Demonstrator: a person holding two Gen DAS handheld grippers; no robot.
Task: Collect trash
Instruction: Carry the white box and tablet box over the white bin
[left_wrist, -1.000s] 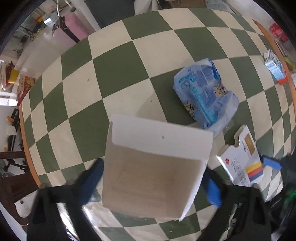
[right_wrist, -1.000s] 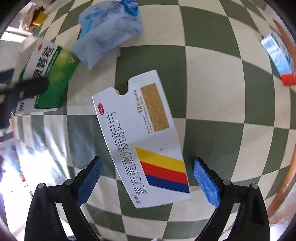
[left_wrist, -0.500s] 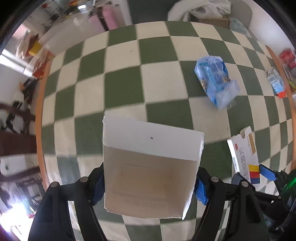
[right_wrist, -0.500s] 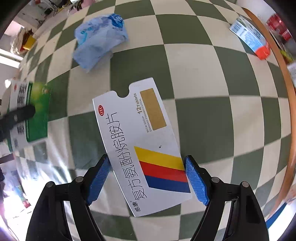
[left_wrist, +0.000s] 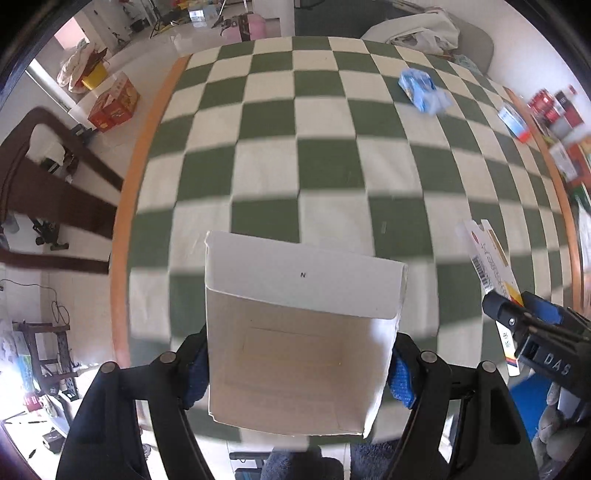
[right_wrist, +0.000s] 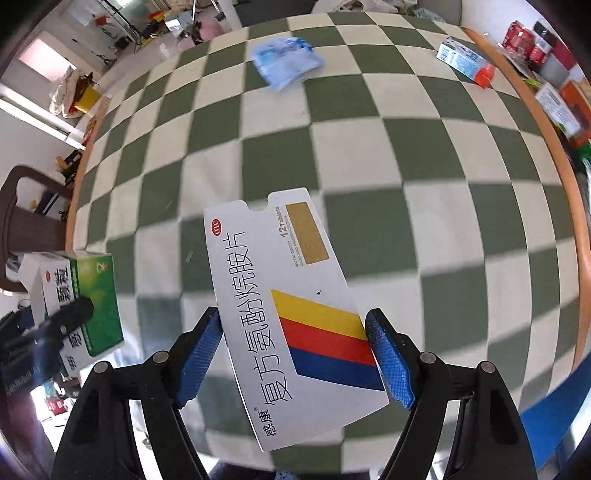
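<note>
Looking through my left wrist camera, my left gripper (left_wrist: 299, 373) is clamped on an open white carton (left_wrist: 295, 332), mouth facing me, held above the checkered bench (left_wrist: 332, 158). A blue wrapper (left_wrist: 423, 90) lies far across. Through the right wrist camera, my right gripper (right_wrist: 295, 358) pinches a flat white tablet box (right_wrist: 291, 306) angled leftward over the bench; a blue-and-red box (right_wrist: 466, 62) sits near the far edge.
</note>
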